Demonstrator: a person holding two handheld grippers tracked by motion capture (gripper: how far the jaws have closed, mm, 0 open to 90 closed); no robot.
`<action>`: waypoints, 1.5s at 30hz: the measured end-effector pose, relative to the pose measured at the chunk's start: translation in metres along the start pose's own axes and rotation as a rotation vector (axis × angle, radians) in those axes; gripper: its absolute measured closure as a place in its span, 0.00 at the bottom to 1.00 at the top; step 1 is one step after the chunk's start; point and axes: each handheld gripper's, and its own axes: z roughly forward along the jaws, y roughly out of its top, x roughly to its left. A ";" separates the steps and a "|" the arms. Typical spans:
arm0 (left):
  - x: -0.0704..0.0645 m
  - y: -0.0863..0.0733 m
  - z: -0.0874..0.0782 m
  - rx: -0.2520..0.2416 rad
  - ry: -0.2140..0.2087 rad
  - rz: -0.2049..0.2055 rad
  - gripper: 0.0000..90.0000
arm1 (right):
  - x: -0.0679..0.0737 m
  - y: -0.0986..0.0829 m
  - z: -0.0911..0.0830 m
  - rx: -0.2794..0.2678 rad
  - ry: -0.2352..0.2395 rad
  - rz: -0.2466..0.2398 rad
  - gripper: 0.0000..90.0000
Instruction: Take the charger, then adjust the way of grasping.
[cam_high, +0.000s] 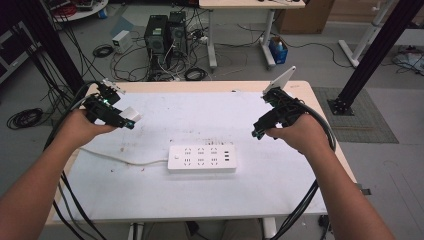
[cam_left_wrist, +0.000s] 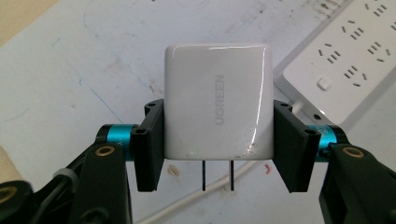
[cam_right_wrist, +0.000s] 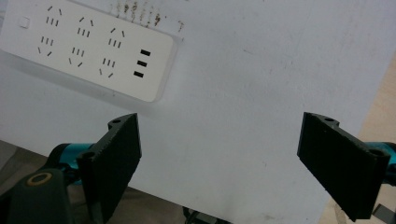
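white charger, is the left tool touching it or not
Touching. In the left gripper view both jaws of the left tool press flat against the sides of the white charger, no gap visible.
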 end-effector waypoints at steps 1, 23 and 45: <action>-0.001 0.000 -0.002 0.000 0.004 0.003 0.47 | 0.000 0.000 0.000 0.000 0.000 0.000 0.14; -0.032 0.006 -0.013 -0.072 -0.065 0.127 0.47 | 0.007 0.001 -0.004 -0.043 0.080 0.014 0.14; -0.064 0.005 -0.016 -0.358 -0.243 0.264 0.47 | 0.026 0.010 0.007 -0.035 0.185 -0.006 0.14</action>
